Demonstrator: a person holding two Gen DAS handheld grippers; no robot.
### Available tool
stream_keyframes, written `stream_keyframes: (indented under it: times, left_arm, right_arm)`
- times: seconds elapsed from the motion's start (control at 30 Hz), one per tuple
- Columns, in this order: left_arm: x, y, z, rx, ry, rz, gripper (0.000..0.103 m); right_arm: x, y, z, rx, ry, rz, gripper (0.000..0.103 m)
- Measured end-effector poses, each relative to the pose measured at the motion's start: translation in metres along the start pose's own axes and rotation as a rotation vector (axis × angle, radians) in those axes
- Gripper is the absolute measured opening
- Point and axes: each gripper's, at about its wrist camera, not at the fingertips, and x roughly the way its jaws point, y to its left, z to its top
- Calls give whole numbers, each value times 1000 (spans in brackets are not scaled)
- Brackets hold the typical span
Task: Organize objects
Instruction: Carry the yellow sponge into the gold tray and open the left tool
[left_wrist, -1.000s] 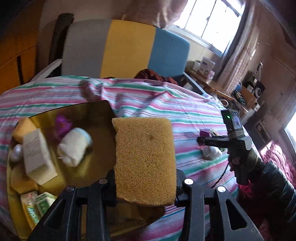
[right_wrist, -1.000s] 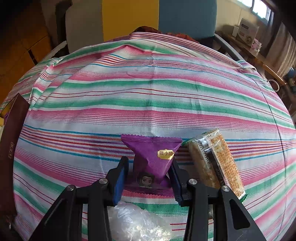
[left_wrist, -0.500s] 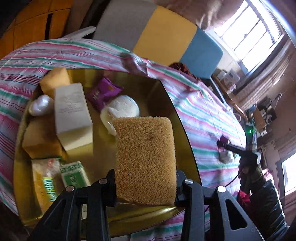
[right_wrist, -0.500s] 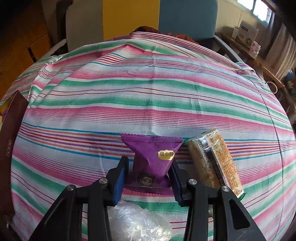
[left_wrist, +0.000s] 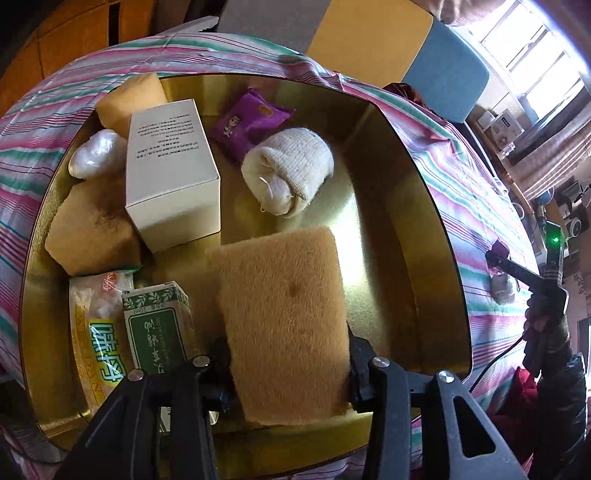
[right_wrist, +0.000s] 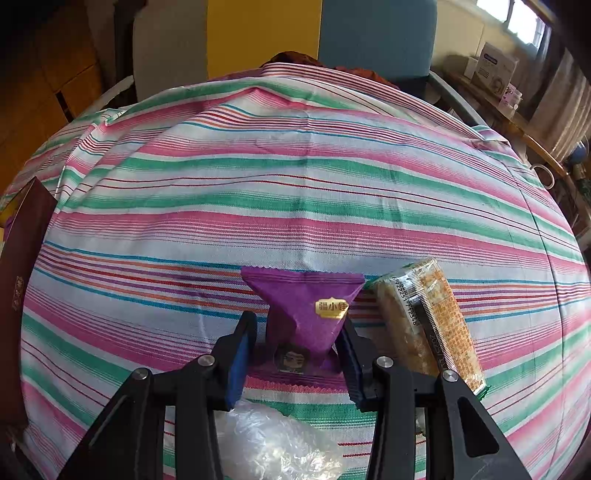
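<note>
My left gripper (left_wrist: 288, 373) hangs low over the golden tray (left_wrist: 424, 206). Its jaws are opening, and the yellow sponge (left_wrist: 284, 317) sits blurred and tilted between them, loose from the pads. Inside the tray lie a white box (left_wrist: 173, 173), a purple packet (left_wrist: 251, 122), a rolled white sock (left_wrist: 291, 170), two more sponges (left_wrist: 92, 229), a green box (left_wrist: 159, 328) and a snack bag (left_wrist: 99, 332). My right gripper (right_wrist: 297, 336) is shut on a purple snack packet (right_wrist: 306, 306) that touches the striped cloth (right_wrist: 295, 184).
A wrapped cracker bar (right_wrist: 428, 317) lies just right of the right gripper. A crumpled clear bag (right_wrist: 273, 439) sits under its fingers. A dark red box edge (right_wrist: 22, 295) stands at the left. A colour-block chair (right_wrist: 258, 37) is behind the table.
The left gripper sank over the tray and turned, so the tray now fills its view. The sponge has tilted between its jaws. The right gripper and its packet have not moved.
</note>
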Motion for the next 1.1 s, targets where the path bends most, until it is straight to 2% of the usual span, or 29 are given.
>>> stream_keyframes:
  times: [0.17,0.37,0.5,0.63,0.7,0.9,0.97,1.1]
  left_arm:
    - [-10,-1,-3,12,-9,5,44]
    - [-19,2,-5,37,-38,80,44]
    - [-19,1,-7,57,-39,72,45]
    - [-22,-4,-8,88,-48,47,60]
    - [-28,-5,-7,100,-74,71,61]
    - [-33,-16,-9,203,-151,182,61]
    - [-27,-20,-9,223,-152,204,52]
    - [-12,-14,-8,199,-145,203,46]
  right_arm:
    - [0,0,0,1,0,0,44]
    - [-1,0,0,2,0,-1,44]
    - [-1,-1,-1,2,0,-2,44]
    - [-1,-1,0,4,1,-3,44]
    - [-1,0,0,4,2,-3,44]
    - [-2,1,1,-2,1,-9,42]
    - [-3,3,1,-14,-3,-7,37]
    - [-4,6,2,-24,-6,-12,37]
